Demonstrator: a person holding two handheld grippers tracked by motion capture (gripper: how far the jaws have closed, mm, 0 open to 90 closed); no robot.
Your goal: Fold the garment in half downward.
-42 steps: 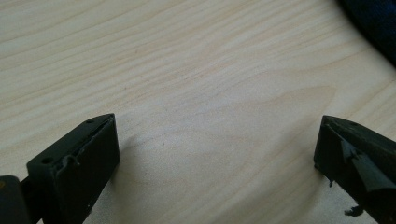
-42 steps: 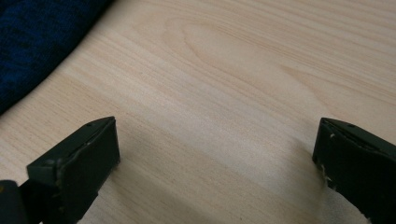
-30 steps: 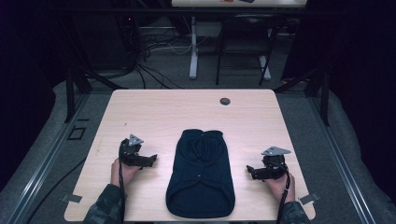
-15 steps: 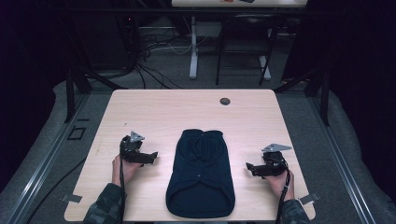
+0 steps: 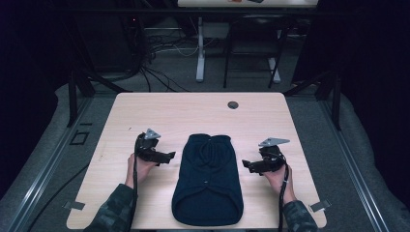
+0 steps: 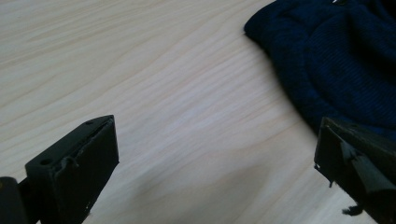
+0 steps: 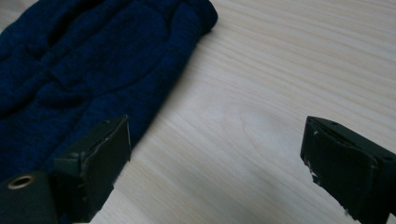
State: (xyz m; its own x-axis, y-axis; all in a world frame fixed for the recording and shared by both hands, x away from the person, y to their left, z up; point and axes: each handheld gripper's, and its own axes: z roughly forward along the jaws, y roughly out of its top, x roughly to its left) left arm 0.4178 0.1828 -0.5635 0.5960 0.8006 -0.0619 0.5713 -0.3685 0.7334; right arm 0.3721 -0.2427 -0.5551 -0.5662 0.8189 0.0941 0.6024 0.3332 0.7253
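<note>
On table [image 5: 145, 111], both tools unmoved since earlier, spread wide, empty, flanking dark sweater [image 5: 208, 179].

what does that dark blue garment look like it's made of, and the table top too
The dark blue garment looks like a soft knit, possibly wool or acrylic: fine ribbing shows in the fabric. The table top looks like pale wood or wood-look laminate, matte, with visible grain lines.
</note>
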